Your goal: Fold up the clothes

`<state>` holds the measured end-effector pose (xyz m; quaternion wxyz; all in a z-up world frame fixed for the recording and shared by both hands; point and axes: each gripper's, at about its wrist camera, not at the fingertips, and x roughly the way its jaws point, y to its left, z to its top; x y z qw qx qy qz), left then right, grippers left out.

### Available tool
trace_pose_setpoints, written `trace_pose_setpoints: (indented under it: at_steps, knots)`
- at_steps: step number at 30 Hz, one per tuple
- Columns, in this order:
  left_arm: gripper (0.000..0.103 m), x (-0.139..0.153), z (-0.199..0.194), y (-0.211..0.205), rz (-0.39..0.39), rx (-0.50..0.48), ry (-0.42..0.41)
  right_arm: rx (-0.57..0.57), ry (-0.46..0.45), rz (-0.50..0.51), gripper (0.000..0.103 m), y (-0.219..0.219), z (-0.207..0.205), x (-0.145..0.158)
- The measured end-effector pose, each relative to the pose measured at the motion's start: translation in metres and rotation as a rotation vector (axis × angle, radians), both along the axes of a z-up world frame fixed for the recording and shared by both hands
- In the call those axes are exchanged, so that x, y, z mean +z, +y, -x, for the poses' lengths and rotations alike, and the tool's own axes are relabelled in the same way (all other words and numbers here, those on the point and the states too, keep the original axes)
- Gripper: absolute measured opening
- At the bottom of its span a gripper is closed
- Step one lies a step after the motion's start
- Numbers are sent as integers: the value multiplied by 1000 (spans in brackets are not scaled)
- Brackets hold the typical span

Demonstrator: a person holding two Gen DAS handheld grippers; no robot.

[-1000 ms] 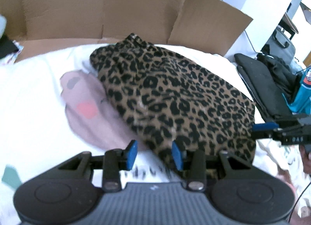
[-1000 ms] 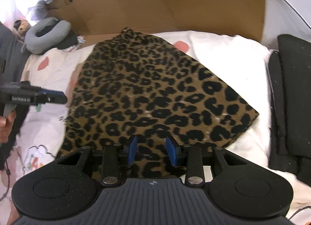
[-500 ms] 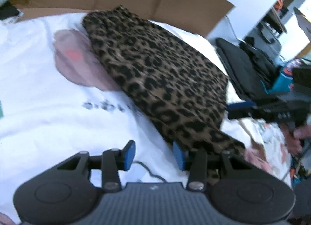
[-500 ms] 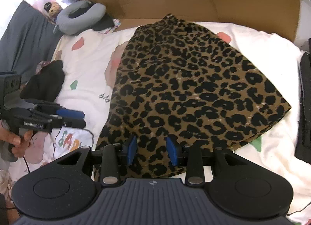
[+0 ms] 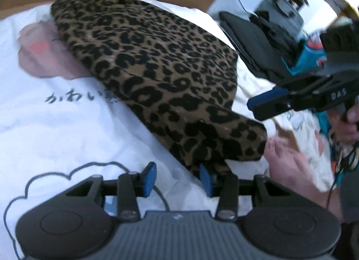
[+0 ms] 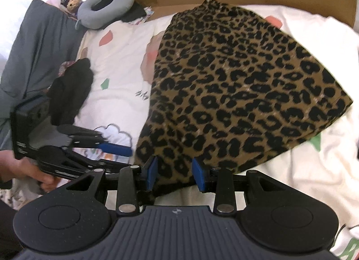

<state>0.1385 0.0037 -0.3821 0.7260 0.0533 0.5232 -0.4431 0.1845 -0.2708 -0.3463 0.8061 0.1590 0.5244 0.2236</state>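
- Left wrist view: left gripper [image 5: 177, 179] is hovering with jaws apart at the near corner of the leopard garment [image 5: 157, 67], gripping nothing.
- Right gripper [image 6: 175, 173] is sitting jaws apart, straddling the garment's near hem.
- Garment is lying folded on the white sheet [image 6: 121, 62].

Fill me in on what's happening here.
A person holds a gripper in each hand over a leopard-print garment lying on a printed white sheet. The left gripper is open at the garment's near left corner; the right gripper is open with the near edge between its fingers. Neither has gripped yet.
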Motion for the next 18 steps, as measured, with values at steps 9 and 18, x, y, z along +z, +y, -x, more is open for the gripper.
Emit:
trace_pose_setpoints:
  at_steps: [9, 18]
  knots:
    - [30, 6, 0, 0, 68, 4, -25, 109, 81, -103, 49, 16, 9, -7]
    - [17, 19, -3, 6, 134, 25, -51, 11, 108, -201, 23, 14, 6, -29]
